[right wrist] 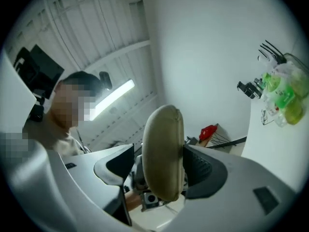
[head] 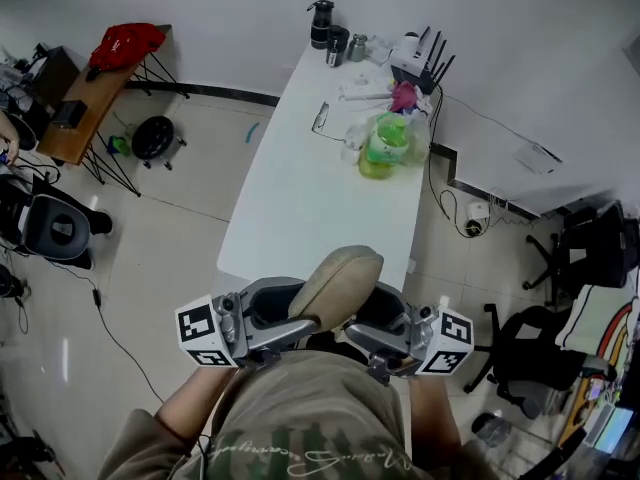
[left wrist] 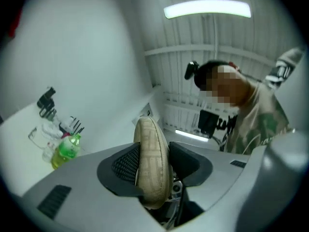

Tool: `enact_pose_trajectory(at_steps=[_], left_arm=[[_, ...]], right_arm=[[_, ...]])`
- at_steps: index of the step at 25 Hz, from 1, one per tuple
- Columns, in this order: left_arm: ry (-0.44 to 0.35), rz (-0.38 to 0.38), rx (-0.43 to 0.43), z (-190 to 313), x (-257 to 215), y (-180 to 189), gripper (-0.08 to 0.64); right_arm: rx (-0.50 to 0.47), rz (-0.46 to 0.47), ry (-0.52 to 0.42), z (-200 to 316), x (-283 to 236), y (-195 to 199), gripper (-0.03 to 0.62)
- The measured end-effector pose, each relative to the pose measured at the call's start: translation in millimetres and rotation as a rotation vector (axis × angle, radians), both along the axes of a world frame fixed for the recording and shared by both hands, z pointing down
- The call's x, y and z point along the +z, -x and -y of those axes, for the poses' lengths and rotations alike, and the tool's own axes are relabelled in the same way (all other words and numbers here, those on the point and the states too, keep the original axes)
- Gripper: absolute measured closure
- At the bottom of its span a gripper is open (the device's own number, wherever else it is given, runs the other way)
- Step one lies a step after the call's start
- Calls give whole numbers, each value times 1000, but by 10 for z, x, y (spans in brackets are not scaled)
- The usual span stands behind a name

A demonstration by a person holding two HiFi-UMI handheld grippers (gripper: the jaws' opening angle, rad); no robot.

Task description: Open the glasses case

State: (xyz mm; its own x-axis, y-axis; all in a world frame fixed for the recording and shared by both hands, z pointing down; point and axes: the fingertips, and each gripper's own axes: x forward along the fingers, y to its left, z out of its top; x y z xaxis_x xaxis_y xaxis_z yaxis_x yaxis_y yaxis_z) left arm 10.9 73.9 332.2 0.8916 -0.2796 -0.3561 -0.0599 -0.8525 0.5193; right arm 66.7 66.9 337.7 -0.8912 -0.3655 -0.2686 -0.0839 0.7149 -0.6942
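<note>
The beige glasses case [head: 335, 278] hangs in the air close to my chest, closed, its seam edge-on to both gripper cameras. My left gripper [head: 275, 310] comes in from the left and my right gripper [head: 385, 320] from the right, each on one end of the case. In the left gripper view the case [left wrist: 152, 149] fills the gap of the left gripper [left wrist: 153, 164], and both dark pads touch it. The right gripper view shows the case [right wrist: 164, 149] inside the right gripper [right wrist: 159, 164]: the right pad presses on it, while the left pad shows a thin gap.
A long white table [head: 300, 198] stretches ahead, with a green bottle [head: 385, 143], dark cups [head: 322, 23], a router [head: 425, 63] and a clipboard [head: 320, 118] at its far end. Office chairs [head: 530, 353] stand right; a wooden desk with a red bag [head: 125, 43] stands left.
</note>
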Motion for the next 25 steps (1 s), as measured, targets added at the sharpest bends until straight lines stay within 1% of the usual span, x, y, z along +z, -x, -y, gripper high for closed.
enact_pose_trajectory(at_steps=[1,2,3,5,6,9,10,15,17,19,20,21,23,25], left_arm=[[-49,63,-26,-16,1,-60,356],[-83,109,-48,-28,4,-109,356],[-100,136,-66,-32,9,-138,354],[-97,151,-82,-31,31,-147,356],[-96,160,-80,-37,58,-152,354],[-138,245,-68,-113,184,-238,357],[-146,260,-69,-138,213,-258,359],[-83,221,-29,-132,276,-221,370],[-65,214,-49,-79,276,-168,370],[-56,222,-102,-14,276,-93,369],[-65,251,-127,7,295,-69,368],[-87,301,-148,11,328,-61,367],[-160,423,-199,8,386,-68,367],[-213,510,-265,17,401,-75,367]], right_arm=[[33,-29,-5,30,5,34,296],[65,-44,-1,69,8,45,296],[86,-48,9,102,10,46,296],[97,-52,26,133,21,61,296],[96,-70,24,132,37,79,296],[78,-184,-26,87,127,139,274],[73,-207,-39,71,146,148,268],[74,-270,-65,71,202,163,270],[107,-300,-72,106,235,148,270],[140,-358,-101,123,261,121,270],[150,-393,-120,122,265,116,270],[156,-426,-138,121,264,122,270],[173,-480,-162,133,262,147,270],[205,-517,-176,161,255,144,270]])
